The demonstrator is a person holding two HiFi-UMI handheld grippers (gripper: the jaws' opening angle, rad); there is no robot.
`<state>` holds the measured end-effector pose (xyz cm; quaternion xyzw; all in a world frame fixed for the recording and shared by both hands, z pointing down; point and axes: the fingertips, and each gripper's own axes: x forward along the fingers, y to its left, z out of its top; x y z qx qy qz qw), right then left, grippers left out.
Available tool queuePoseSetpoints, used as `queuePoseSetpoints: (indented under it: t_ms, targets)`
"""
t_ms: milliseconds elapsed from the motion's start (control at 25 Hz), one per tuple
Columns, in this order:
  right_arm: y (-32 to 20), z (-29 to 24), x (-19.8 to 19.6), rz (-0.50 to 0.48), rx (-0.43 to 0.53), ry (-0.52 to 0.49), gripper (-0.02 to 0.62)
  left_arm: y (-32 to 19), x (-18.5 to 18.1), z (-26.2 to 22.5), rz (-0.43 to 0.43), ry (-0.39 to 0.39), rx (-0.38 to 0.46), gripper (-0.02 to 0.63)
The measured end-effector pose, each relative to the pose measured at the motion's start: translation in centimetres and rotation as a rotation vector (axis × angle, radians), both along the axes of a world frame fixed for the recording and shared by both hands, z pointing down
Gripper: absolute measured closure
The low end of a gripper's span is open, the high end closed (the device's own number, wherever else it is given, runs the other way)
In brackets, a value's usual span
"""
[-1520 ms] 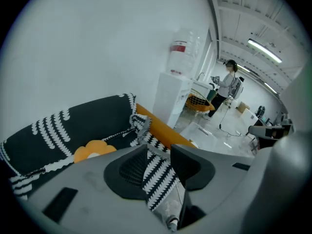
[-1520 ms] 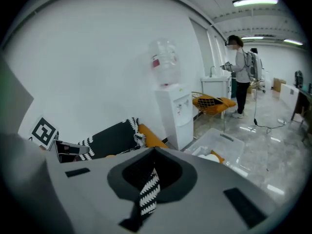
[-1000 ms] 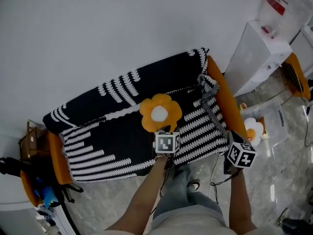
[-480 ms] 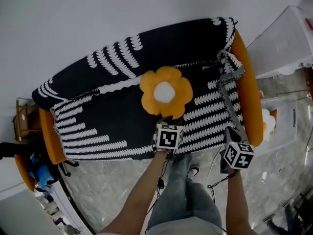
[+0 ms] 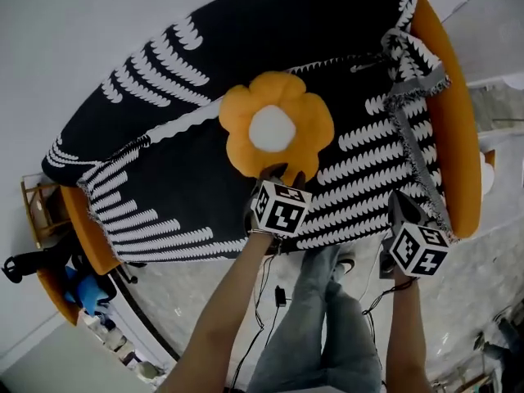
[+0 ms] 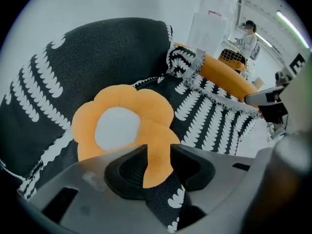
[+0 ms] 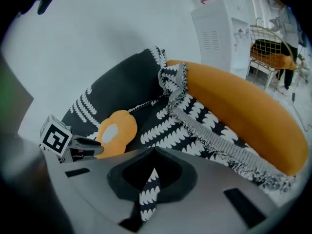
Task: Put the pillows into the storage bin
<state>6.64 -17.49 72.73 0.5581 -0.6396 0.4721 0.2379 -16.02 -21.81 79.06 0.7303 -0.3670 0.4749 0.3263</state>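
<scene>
L gripper [image 5: 282, 175] reached pillow [image 5: 275, 128], jaws prob. astride.

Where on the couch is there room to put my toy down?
Bare seat lies between the flower pillow and the left armrest, and between the pillow and the fringed edge. It's crowded at the pillow's near petal, where the left gripper sits.

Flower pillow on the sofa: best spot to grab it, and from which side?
Take the flower pillow by its nearest petal, coming from the front edge of the sofa. The lobes stick out as soft, separate tabs that the fingers can straddle; the left gripper has this petal between its open fingers.
</scene>
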Motion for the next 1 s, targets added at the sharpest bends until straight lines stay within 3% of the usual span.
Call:
queuePoseSetpoints:
  t_ms: [240,440,1000]
  targets:
    - [2.8,3.7,-0.5,0.016,-0.055,-0.030,0.594,0.7,-0.6,2.9,0.123,-0.057,-0.037,0.462]
    - [3.6,5.4,-0.2,0.014,-0.057,-0.038,0.594,1.1,0.0,4.5,0.170,-0.080,-0.060,0.465]
    - [3.4,4.3,1.4,0.051,-0.025,-0.025,0.594,0.5,-0.7,5.2,0.104,-0.102,-0.061,0.569]
